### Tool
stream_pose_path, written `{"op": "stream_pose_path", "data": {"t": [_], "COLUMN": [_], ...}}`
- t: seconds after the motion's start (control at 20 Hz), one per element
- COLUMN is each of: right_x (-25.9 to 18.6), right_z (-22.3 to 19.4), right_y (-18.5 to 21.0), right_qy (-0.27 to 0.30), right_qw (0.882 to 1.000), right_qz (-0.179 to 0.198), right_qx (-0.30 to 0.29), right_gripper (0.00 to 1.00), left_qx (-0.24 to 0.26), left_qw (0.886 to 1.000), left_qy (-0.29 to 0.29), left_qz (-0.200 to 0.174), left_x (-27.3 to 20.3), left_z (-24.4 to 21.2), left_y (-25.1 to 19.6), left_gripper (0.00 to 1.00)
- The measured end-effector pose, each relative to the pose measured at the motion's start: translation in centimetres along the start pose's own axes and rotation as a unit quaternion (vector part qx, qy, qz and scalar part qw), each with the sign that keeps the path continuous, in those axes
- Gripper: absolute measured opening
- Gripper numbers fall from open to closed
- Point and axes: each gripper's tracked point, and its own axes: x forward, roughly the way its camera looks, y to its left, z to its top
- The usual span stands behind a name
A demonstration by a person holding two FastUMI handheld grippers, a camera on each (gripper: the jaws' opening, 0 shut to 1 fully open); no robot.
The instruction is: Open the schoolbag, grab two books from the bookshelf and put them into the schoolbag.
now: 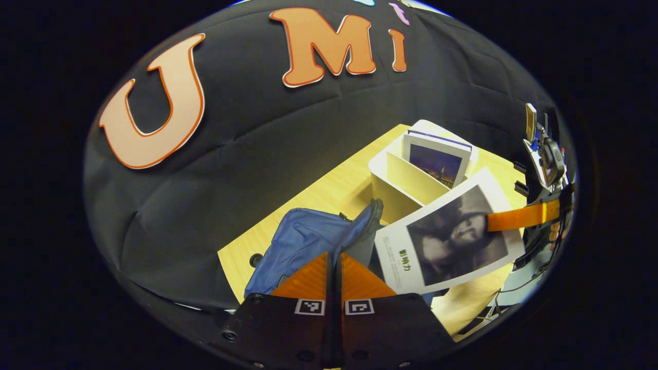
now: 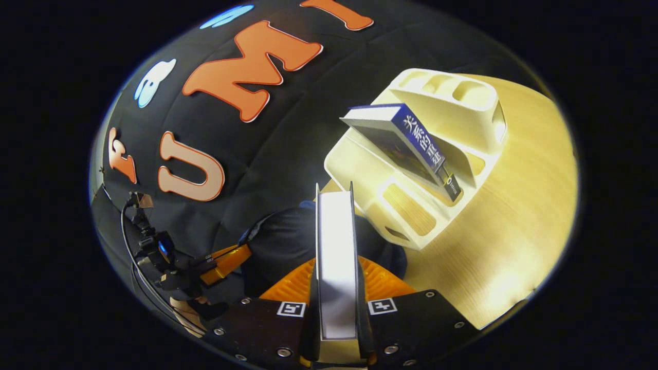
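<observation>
Left gripper view: the blue bag (image 1: pixel 303 241) is lying on the table (image 1: pixel 329 190) with its zipper gaping, and at 1 o'clock from it the cream shelf (image 1: pixel 396 185) is holding one upright book (image 1: pixel 437 159). The right gripper (image 1: pixel 491 221), reaching in from 3 o'clock, is clenching a white photo-cover book (image 1: pixel 447 236) over the bag's mouth. The left gripper (image 1: pixel 334 267) is closing its fingers together, and what they are gripping, if anything, cannot be told.

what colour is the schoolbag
Blue, with a dark zipper along its open edge; the schoolbag shows best in the left gripper view.
</observation>
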Motion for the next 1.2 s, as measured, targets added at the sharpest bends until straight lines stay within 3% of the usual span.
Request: {"op": "stream_pose_path", "data": {"t": [0.35, 0.75, 1.2], "right_x": [6.0, 10.5, 13.1], "right_z": [-3.8, -3.8, -4.3], "right_y": [0.4, 2.5, 4.8], "right_qy": [0.016, -0.033, -0.042], "right_qw": [1.0, 0.997, 0.996], "right_qz": [-0.012, -0.033, -0.004], "right_qx": [0.015, 0.058, 0.075], "right_gripper": [0.29, 0.29, 0.29], "left_qx": [0.008, 0.024, 0.021], "left_qw": [1.0, 0.999, 0.997], "left_qy": [0.009, 0.002, -0.004], "left_qz": [-0.015, -0.041, -0.07], "left_x": [0.5, 0.5, 0.5], "left_z": [-0.7, 0.0, 0.0], "left_y": [-0.8, -2.4, -4.0], "left_gripper": [0.0, 0.0, 0.0]}}
